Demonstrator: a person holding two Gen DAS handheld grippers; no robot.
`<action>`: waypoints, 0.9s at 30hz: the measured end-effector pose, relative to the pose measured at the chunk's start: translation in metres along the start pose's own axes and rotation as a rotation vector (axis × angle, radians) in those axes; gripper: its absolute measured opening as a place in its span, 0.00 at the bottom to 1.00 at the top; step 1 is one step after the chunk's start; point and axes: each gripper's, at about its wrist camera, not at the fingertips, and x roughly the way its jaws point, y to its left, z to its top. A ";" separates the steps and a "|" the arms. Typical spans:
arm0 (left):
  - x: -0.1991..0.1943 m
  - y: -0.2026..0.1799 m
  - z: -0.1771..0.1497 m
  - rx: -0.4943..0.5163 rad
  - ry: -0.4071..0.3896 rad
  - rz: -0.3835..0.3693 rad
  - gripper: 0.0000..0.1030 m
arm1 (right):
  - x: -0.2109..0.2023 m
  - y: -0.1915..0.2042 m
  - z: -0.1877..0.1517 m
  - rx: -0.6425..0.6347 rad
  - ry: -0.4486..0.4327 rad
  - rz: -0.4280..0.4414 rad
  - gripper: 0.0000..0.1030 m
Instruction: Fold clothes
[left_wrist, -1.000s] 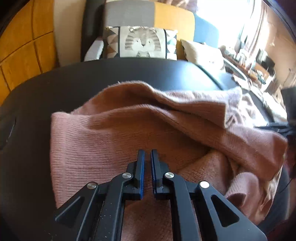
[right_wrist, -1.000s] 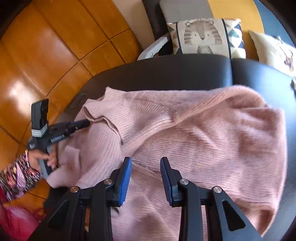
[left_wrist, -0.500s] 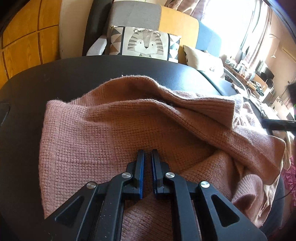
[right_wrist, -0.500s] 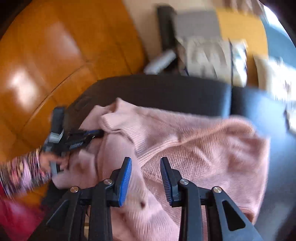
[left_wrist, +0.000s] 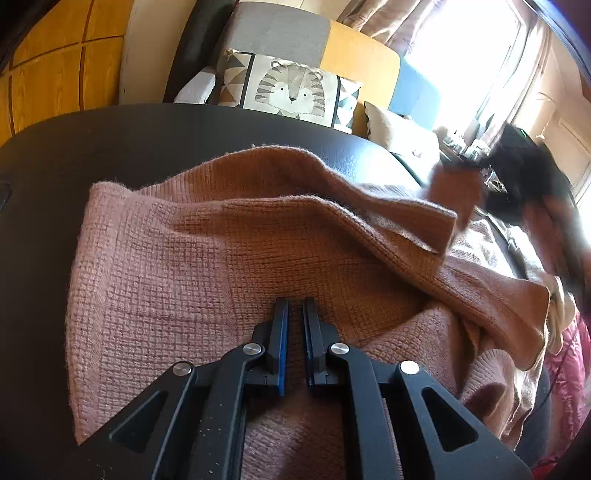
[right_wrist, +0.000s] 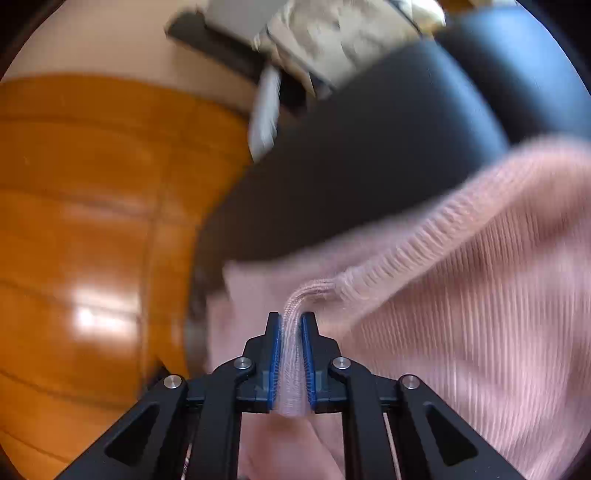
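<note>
Pink sweater lies rumpled across the black bench — right gripper clamped on its ribbed edge, presumably to lift a fold, left gripper nearly closed, pinning the near knit, grasp unclear.

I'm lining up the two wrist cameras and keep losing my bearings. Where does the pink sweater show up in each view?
Left wrist view: the pink sweater fills the middle, crumpled, on the black table.
Right wrist view: the sweater fills the lower right, its ribbed edge pinched in the right gripper.
Shared landmark: the black table beyond the sweater.
</note>
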 end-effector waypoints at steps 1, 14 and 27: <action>0.000 0.000 0.000 -0.002 -0.001 -0.003 0.08 | -0.003 0.002 0.015 0.001 -0.049 0.003 0.12; 0.001 0.006 -0.001 -0.024 -0.005 -0.032 0.07 | -0.034 0.010 -0.014 -0.211 0.005 -0.179 0.31; -0.018 -0.029 0.068 -0.102 0.032 -0.235 0.13 | -0.017 0.001 0.007 -0.203 -0.004 -0.291 0.31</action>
